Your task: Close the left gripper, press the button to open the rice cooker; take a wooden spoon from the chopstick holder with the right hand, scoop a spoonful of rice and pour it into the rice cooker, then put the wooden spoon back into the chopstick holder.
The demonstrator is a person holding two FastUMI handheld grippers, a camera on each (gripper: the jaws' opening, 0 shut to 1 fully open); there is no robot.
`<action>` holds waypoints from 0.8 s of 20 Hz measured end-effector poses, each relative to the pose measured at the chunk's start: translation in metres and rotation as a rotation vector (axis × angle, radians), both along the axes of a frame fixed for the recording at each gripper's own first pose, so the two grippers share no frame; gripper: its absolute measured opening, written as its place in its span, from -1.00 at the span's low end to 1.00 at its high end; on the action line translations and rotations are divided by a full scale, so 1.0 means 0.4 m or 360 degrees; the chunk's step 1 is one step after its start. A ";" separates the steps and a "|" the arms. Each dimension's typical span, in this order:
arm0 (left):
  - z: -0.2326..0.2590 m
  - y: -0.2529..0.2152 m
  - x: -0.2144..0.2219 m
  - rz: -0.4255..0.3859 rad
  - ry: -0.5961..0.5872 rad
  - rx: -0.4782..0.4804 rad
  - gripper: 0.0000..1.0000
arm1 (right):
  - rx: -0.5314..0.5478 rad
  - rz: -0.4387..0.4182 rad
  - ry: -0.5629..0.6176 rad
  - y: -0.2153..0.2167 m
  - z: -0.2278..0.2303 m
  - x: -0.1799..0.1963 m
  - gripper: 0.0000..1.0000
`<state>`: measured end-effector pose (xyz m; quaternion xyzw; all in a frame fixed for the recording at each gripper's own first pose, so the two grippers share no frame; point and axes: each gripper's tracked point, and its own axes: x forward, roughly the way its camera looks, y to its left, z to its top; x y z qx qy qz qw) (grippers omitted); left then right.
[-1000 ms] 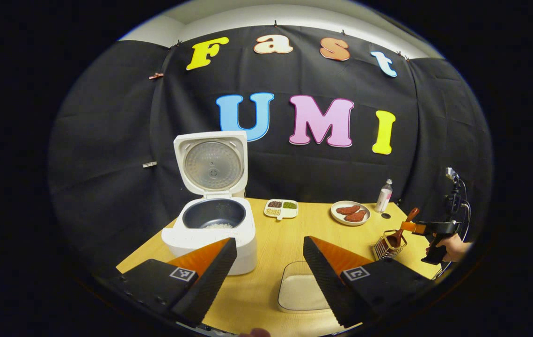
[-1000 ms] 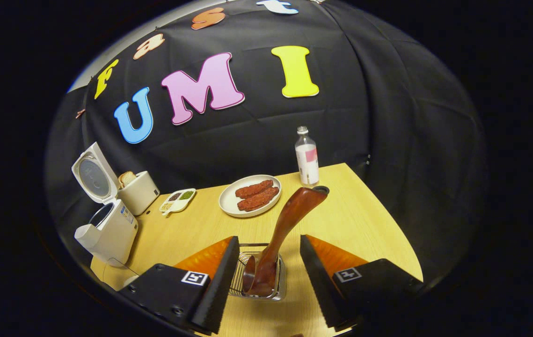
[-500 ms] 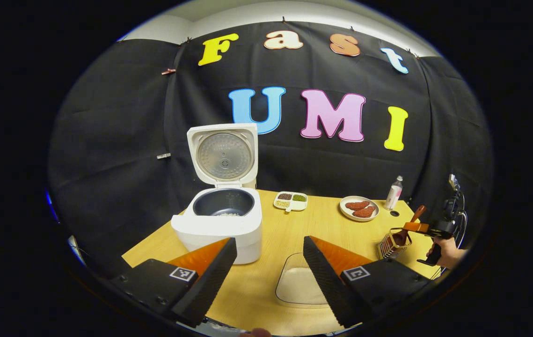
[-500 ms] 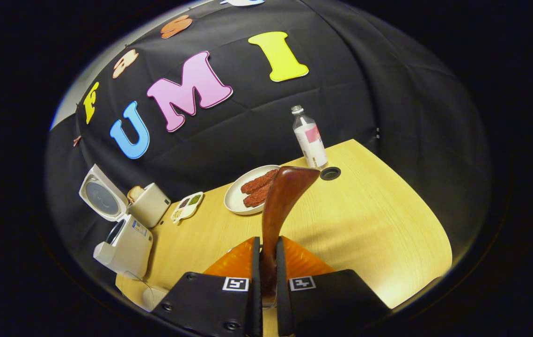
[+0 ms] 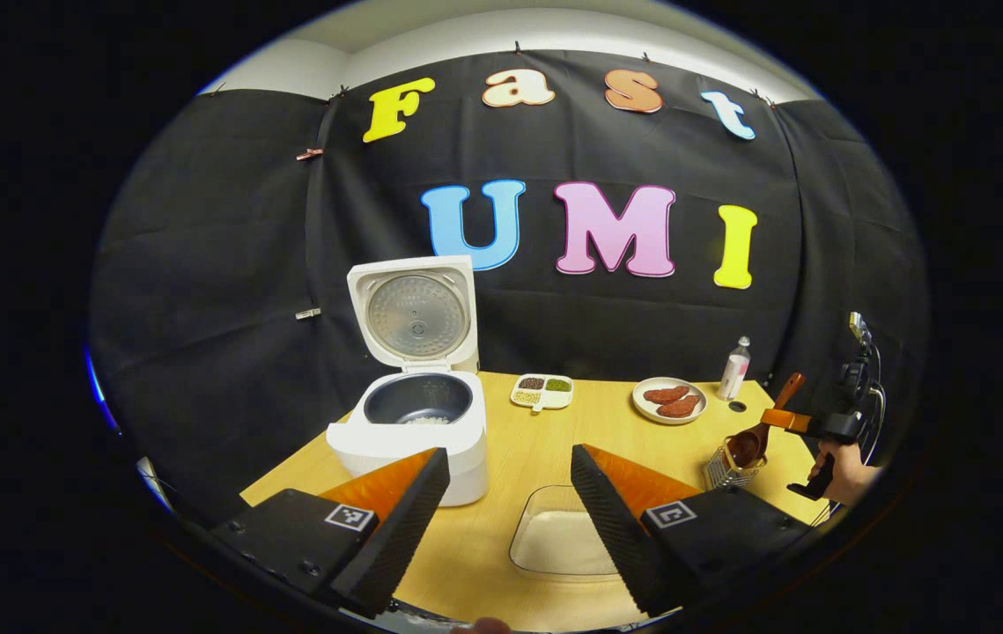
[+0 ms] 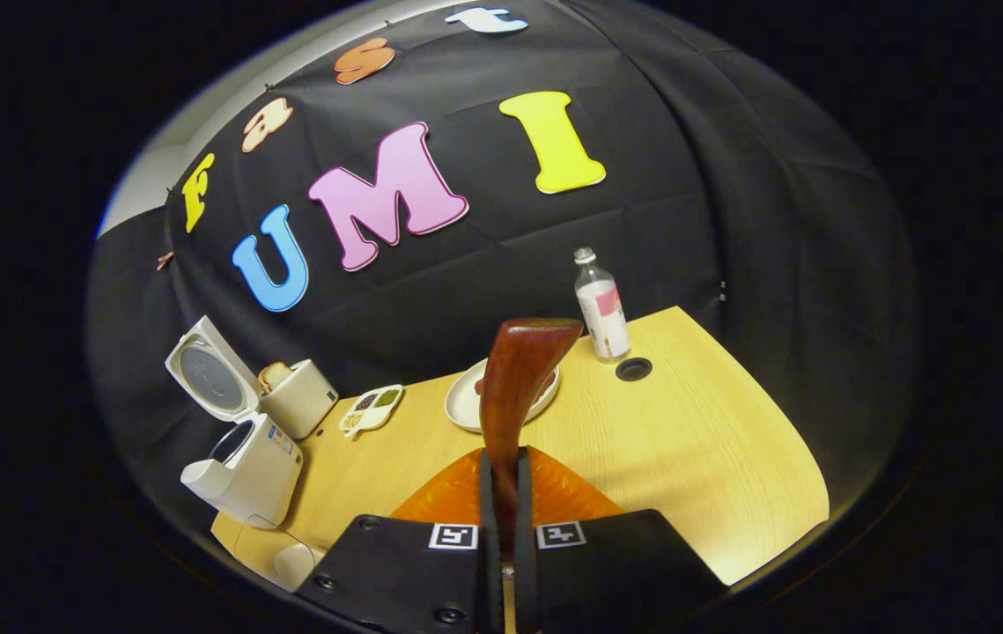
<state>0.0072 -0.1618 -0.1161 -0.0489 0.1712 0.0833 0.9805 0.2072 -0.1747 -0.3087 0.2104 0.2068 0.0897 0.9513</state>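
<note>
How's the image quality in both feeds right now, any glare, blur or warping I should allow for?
Left gripper view: sharp, evenly lit; fisheye bows the table edges, and the open rice cooker reads clearly. Right gripper view: tilted horizon, strong edge warping; the wooden spoon handle, close to the lens, looks oversized and hides part of the plate; no harsh glare.

- Both views are evenly lit from overhead; the wooden surface (image 5: 545, 440) is rendered bright, the backdrop dark.
- A soft sheen is seen on the surface at lower right of the right gripper view.
- Strong fisheye bending is shown toward the edges, where straight lines are curved.
- Focus is held sharp centrally; slight softness and blue fringing are noted at the left rim.
</note>
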 end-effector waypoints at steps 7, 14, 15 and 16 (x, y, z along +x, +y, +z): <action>0.021 0.090 0.026 -0.0142 -0.0079 0.0000 0.92 | -0.0167 -0.0115 -0.0133 -0.014 0.187 -0.072 -0.82; 0.001 0.215 0.026 -0.0280 -0.0127 -0.0100 0.92 | -0.0108 -0.0069 -0.0221 0.196 0.370 -0.250 -0.81; -0.004 0.230 0.028 -0.0296 -0.0131 -0.0105 0.92 | -0.0100 -0.0038 -0.0231 0.244 0.381 -0.272 -0.82; -0.007 0.245 0.029 -0.0312 -0.0130 -0.0111 0.93 | -0.0108 -0.0001 -0.0232 0.295 0.385 -0.292 -0.81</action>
